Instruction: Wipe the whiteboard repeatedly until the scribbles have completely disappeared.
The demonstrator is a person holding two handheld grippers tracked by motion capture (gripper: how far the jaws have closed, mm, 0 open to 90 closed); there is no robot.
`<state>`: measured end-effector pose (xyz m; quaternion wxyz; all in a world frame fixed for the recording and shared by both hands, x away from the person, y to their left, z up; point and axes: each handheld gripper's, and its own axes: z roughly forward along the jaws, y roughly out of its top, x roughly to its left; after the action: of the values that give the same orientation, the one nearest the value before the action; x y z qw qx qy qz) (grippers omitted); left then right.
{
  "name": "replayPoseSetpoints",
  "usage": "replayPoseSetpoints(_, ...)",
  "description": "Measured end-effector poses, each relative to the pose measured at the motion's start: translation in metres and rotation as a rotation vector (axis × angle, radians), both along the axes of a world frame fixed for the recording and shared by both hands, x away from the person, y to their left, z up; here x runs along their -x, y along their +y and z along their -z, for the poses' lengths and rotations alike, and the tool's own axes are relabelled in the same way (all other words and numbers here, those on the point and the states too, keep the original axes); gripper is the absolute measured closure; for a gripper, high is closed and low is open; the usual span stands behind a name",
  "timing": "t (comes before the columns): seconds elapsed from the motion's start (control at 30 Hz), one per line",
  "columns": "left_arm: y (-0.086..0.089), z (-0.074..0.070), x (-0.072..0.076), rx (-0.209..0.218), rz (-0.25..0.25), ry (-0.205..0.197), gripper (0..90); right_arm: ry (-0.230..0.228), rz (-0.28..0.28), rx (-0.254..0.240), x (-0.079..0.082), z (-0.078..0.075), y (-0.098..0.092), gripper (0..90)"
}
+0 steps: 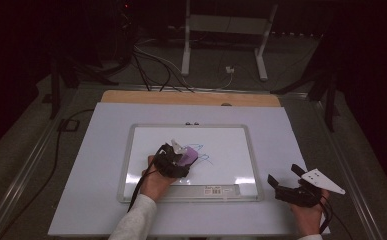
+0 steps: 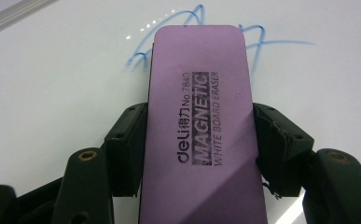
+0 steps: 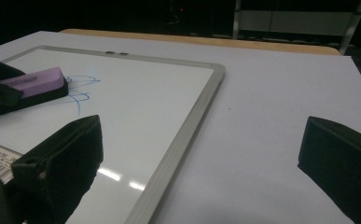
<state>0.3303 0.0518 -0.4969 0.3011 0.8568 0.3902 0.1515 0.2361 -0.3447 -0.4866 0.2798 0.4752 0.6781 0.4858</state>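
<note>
eraser [image 2: 201,130] clamped btwn jaws of left hand-held gripper [image 2: 199,149], flat on whiteboard [image 2: 52,93] over blue scribble [image 2: 141,58].

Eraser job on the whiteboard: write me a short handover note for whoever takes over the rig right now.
Left gripper: shut on the purple eraser, which lies flat on the whiteboard against the blue scribble.
Right gripper: open, holding nothing, over the table right of the board.
Done: eraser gripped and brought to the marks.
Left: the scribble shows around the eraser's far end; wipe it off, probably in several passes, then put the eraser down.
</note>
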Motion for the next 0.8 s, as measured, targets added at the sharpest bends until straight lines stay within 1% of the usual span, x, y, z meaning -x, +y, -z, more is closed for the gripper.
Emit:
replayPoseSetpoints(0.03,0.001,0.000,0.000,0.003,0.003,-0.002,41.4,0.000,0.001,0.000,0.000,0.000,0.000,0.0)
replayPoseSetpoints(0.07,0.001,0.001,0.000,-0.007,0.002,-0.013,41.3,-0.001,0.002,-0.001,0.000,0.000,0.000,0.0)
replayPoseSetpoints(0.1,0.002,0.001,-0.002,-0.028,-0.012,-0.027,41.2,-0.001,0.003,-0.003,0.000,0.000,0.000,0.0)
replayPoseSetpoints(0.13,0.005,0.002,-0.004,-0.032,-0.030,-0.031,41.0,-0.003,0.003,-0.002,0.001,-0.001,-0.001,0.0)
replayPoseSetpoints(0.17,0.007,0.002,-0.007,-0.030,-0.053,-0.031,41.0,-0.005,0.004,-0.002,0.001,-0.001,-0.001,0.0)
replayPoseSetpoints(0.2,0.010,0.002,-0.010,-0.038,-0.075,-0.034,41.0,-0.004,0.005,-0.003,0.001,0.000,-0.001,0.0)
replayPoseSetpoints(0.27,0.016,0.002,-0.016,-0.030,-0.112,-0.028,41.0,-0.003,0.008,-0.006,0.000,0.000,-0.002,0.0)
replayPoseSetpoints(0.33,0.017,0.002,-0.016,-0.028,-0.120,-0.021,41.1,-0.004,0.006,-0.005,0.000,0.000,-0.002,0.0)
replayPoseSetpoints(0.37,0.015,0.002,-0.015,-0.033,-0.115,-0.023,41.1,-0.004,0.006,-0.003,0.000,0.000,-0.001,0.0)
replayPoseSetpoints(0.43,0.011,0.001,-0.008,-0.032,-0.068,-0.020,41.1,-0.001,0.005,-0.004,0.000,0.000,-0.001,0.0)
replayPoseSetpoints(0.53,0.002,0.001,0.004,-0.034,-0.020,-0.019,41.0,0.000,0.003,-0.001,0.000,0.000,-0.001,0.0)
replayPoseSetpoints(0.63,-0.009,0.000,0.016,-0.035,0.039,-0.019,41.0,-0.002,0.000,0.003,0.000,0.000,0.001,0.0)
replayPoseSetpoints(0.67,-0.012,0.000,0.018,-0.040,0.048,-0.023,41.0,-0.001,-0.001,0.003,0.000,0.000,0.001,0.0)
replayPoseSetpoints(0.7,-0.013,0.000,0.018,-0.051,0.046,-0.024,40.9,0.000,-0.001,0.003,0.000,0.000,0.001,0.0)
replayPoseSetpoints(0.77,-0.012,0.000,0.015,-0.045,0.042,-0.014,41.0,-0.001,-0.001,0.003,0.000,0.000,0.001,0.0)
replayPoseSetpoints(0.8,-0.011,0.000,0.012,-0.049,0.031,-0.020,41.0,-0.002,0.001,0.001,0.000,0.000,0.001,0.0)
